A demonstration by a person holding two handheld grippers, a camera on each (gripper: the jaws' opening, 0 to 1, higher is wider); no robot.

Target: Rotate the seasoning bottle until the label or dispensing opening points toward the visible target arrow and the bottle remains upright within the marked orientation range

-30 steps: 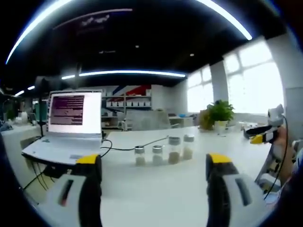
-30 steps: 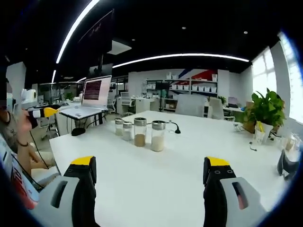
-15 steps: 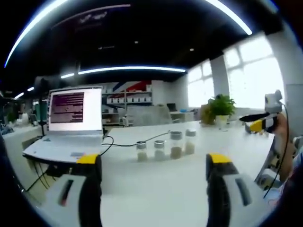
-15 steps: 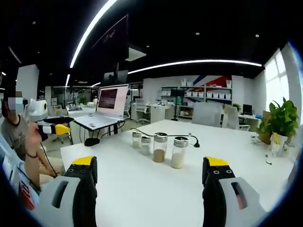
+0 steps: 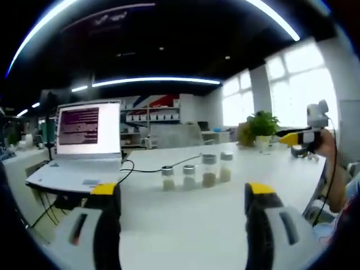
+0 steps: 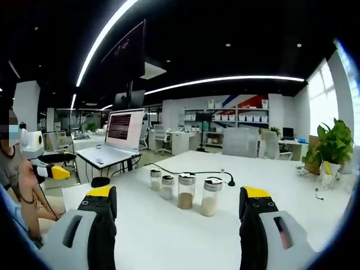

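Left tool (image 5: 183,197), grey-bodied with yellow-tipped jaws, spread wide and empty, held low over the white counter (image 5: 169,225) and well short of anything. Ahead between the jaws, four small clear glass seasoning bottles with silver caps (image 5: 196,173) in a tight upright row, two shorter at left, two taller at right, the taller pair holding brown and pale contents. Open silver laptop with a lit screen (image 5: 84,146) off to the left, its black cable (image 5: 163,169) trailing across the counter just behind the row; green potted plant (image 5: 261,132) far back; other tool seen at the right edge in a hand. Right tool (image 6: 177,197), same build, likewise gaping and gripping nothing, well apart from the same row of bottles (image 6: 183,188), seen here from another angle, with the taller pale-filled one nearest the right end. No target arrow or marked range discernible on the counter, labels too small to read. Likely trouble, as a guess: bottles packed so close that jaws closing on one could knock a neighbour over; a high or off-centre pinch could tip the chosen bottle while twisting; cable could snag a jaw; with the arrow unseen, easy to stop at the wrong heading.
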